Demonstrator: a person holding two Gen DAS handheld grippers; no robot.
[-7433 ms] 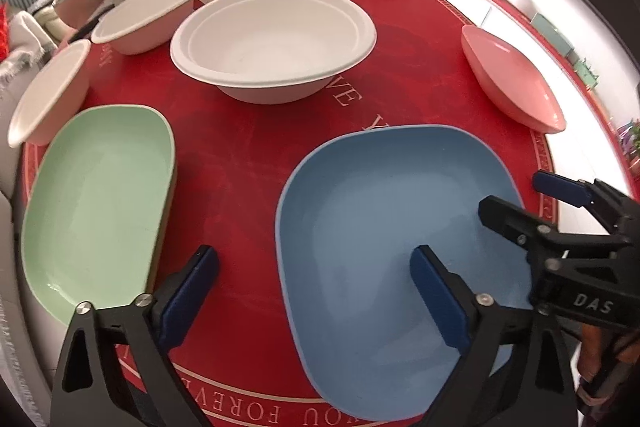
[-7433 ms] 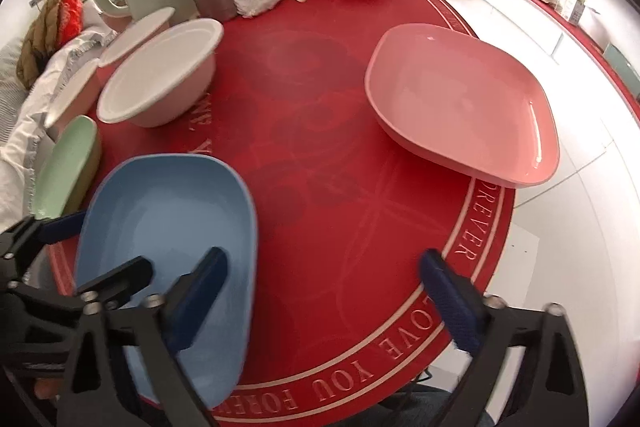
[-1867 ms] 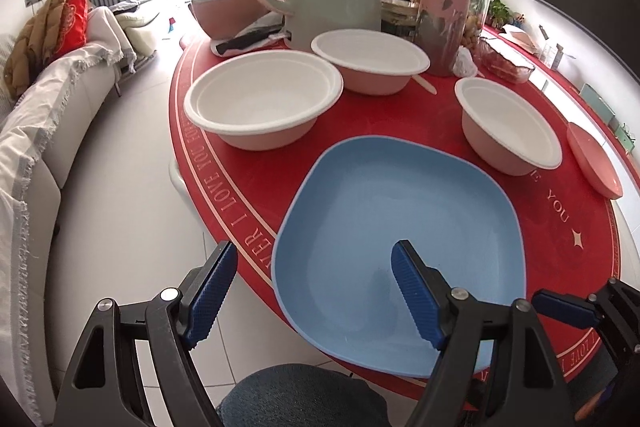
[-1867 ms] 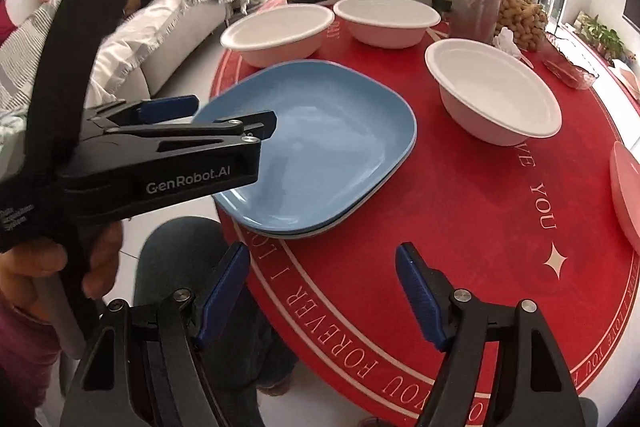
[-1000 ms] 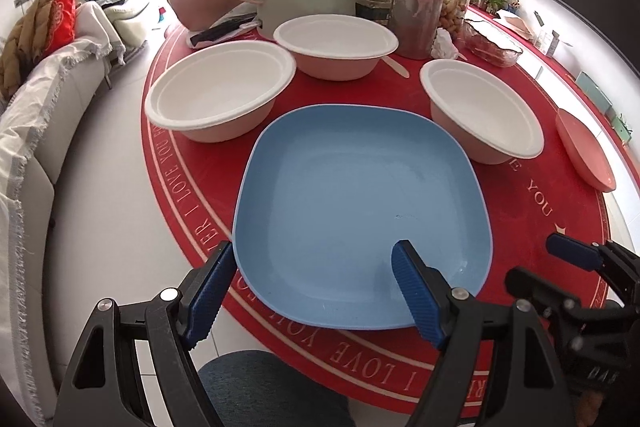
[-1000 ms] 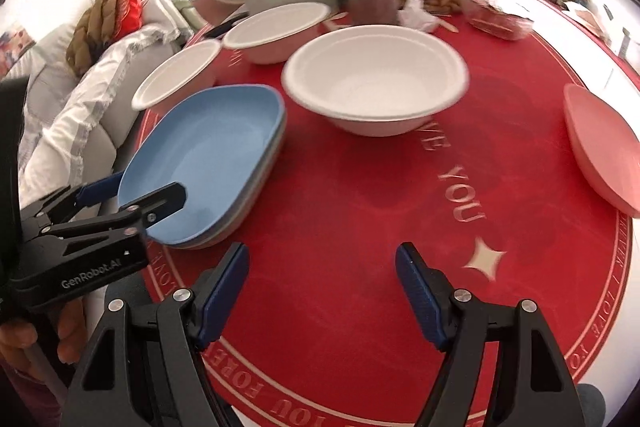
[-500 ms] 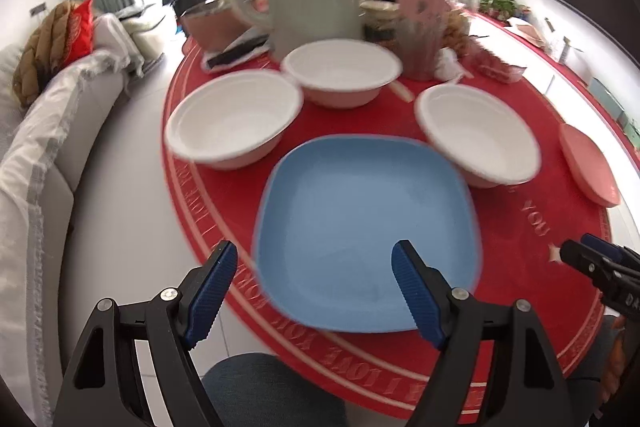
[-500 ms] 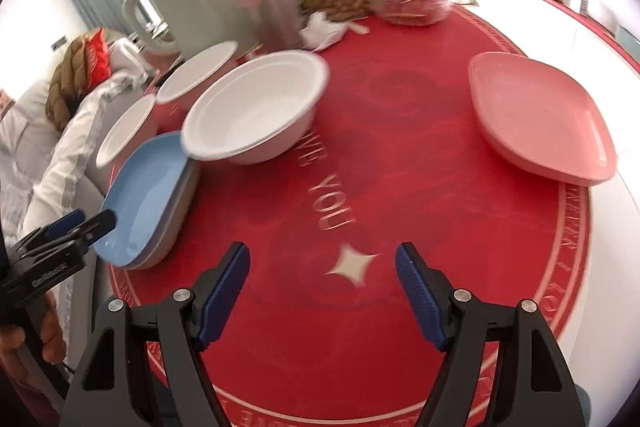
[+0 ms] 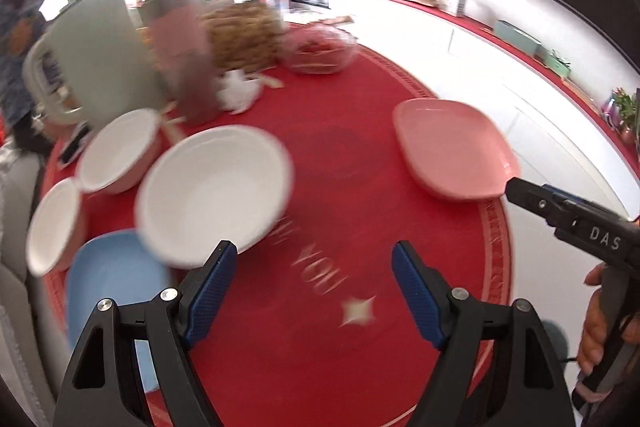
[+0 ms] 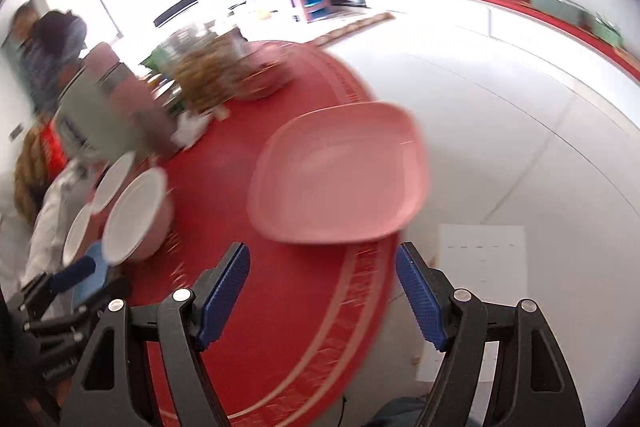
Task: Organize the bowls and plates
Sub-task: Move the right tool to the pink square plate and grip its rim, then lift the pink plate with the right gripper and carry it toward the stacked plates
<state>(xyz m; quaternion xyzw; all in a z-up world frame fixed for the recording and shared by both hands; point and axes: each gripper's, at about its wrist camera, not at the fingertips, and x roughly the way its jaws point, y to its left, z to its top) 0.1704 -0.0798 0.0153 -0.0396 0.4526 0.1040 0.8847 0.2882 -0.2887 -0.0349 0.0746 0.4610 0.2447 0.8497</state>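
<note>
Blurred views over a round red table (image 9: 360, 155). Both grippers hang above it, left (image 9: 316, 291) and right (image 10: 322, 293), fingers spread and empty. A pink plate (image 10: 340, 179) lies near the table's edge; three white bowls (image 9: 212, 195) and a blue plate (image 9: 108, 283) sit opposite.

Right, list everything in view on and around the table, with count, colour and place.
pink plate: one, pink, right edge of the table
blue plate: one, blue, near left edge
bowls: three, white, left half of the table, beside the blue plate
jug: one, pale green, far left
bottle: one, pink, beside the jug
glass dish: one, clear, far side
tablecloth: one, red, round
bystander: one, behind the table
left gripper: open, empty
right gripper: open, empty
hand: one, holding the right gripper
</note>
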